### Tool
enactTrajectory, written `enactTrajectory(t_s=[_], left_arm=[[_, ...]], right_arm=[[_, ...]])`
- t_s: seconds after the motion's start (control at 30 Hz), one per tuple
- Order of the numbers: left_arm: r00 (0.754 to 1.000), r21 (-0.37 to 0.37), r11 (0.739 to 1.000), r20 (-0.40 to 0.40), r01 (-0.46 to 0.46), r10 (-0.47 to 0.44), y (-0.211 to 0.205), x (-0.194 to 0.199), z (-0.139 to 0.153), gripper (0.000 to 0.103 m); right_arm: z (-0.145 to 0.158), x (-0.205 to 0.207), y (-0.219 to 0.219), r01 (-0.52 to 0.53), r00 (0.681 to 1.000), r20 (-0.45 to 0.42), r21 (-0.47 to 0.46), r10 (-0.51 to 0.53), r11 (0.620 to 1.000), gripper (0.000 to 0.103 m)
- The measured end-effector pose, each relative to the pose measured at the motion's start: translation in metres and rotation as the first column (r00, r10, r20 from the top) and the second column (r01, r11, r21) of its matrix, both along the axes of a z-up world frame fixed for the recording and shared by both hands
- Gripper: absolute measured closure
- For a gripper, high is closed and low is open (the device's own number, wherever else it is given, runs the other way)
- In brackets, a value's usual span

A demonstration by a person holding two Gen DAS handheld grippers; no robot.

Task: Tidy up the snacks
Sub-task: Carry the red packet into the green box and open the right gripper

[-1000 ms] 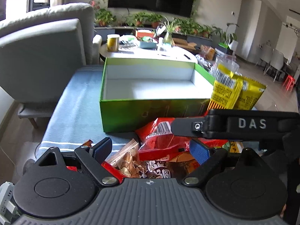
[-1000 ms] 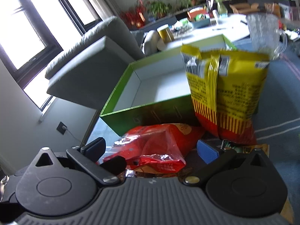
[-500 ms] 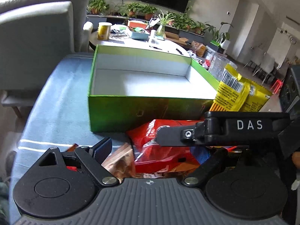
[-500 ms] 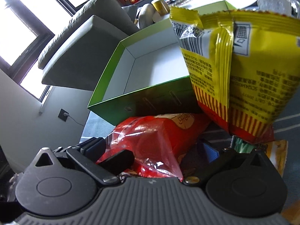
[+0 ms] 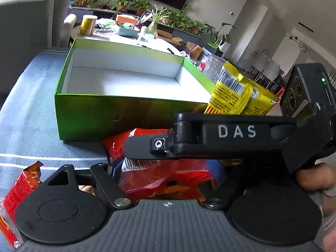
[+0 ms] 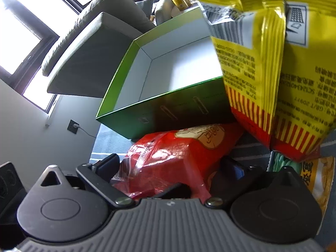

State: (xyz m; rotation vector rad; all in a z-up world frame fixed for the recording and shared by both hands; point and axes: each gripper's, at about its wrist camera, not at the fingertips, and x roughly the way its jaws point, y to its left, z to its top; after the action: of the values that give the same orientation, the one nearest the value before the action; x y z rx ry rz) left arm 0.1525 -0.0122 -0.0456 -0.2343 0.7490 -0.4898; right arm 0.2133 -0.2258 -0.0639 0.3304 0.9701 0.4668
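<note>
Right wrist view: both grippers (image 6: 174, 168) had closed in on the red bag (image 6: 174, 157) lying against the empty box's (image 6: 168, 113) near wall; jaws were closing around it, not yet gripping.

Both wrist cameras look forward and downward along their fingers, very near the heap of snacks; the left faces the green box (image 5: 109, 113) squarely, the right from its corner; both share box (image 6: 168, 113) and red bag (image 5: 159, 174)
</note>
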Motion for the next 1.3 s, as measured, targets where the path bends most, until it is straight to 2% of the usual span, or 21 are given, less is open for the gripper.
enactTrajectory(t_s=[0.13, 0.27, 0.43, 0.63, 0.9, 1.07, 1.3], left_arm=[[0.999, 0.046, 0.999, 0.037, -0.006, 0.004, -0.010, -0.013, 0.006, 0.027], [0.995, 0.073, 0.997, 0.104, -0.005, -0.003, -0.014, -0.028, 0.022, 0.027], [0.978, 0.094, 0.996, 0.210, -0.012, -0.008, -0.016, -0.048, 0.048, 0.027], [0.956, 0.095, 0.995, 0.295, -0.022, -0.007, -0.017, -0.047, 0.075, 0.027], [0.933, 0.102, 0.994, 0.359, -0.037, -0.002, -0.017, -0.017, 0.099, 0.027], [0.927, 0.132, 0.990, 0.374, -0.046, -0.007, -0.019, 0.008, 0.102, 0.027], [0.935, 0.138, 0.990, 0.356, -0.042, -0.009, -0.009, 0.039, 0.091, 0.027]], right_arm=[[0.003, -0.004, -0.008, -0.016, 1.000, 0.007, 0.045, 0.016, 0.999, 0.025], [0.013, -0.020, -0.010, -0.039, 0.998, 0.046, 0.055, 0.037, 0.998, 0.026], [0.033, -0.035, -0.014, -0.051, 0.994, 0.098, 0.111, 0.040, 0.993, 0.026], [0.062, -0.042, -0.012, -0.075, 0.980, 0.191, 0.123, 0.051, 0.990, 0.026], [0.089, -0.021, -0.006, -0.083, 0.964, 0.261, 0.143, 0.043, 0.986, 0.027], [0.094, 0.003, -0.009, -0.084, 0.972, 0.233, 0.195, 0.037, 0.977, 0.028], [0.086, 0.034, -0.004, -0.101, 0.975, 0.218, 0.219, 0.053, 0.970, 0.028]])
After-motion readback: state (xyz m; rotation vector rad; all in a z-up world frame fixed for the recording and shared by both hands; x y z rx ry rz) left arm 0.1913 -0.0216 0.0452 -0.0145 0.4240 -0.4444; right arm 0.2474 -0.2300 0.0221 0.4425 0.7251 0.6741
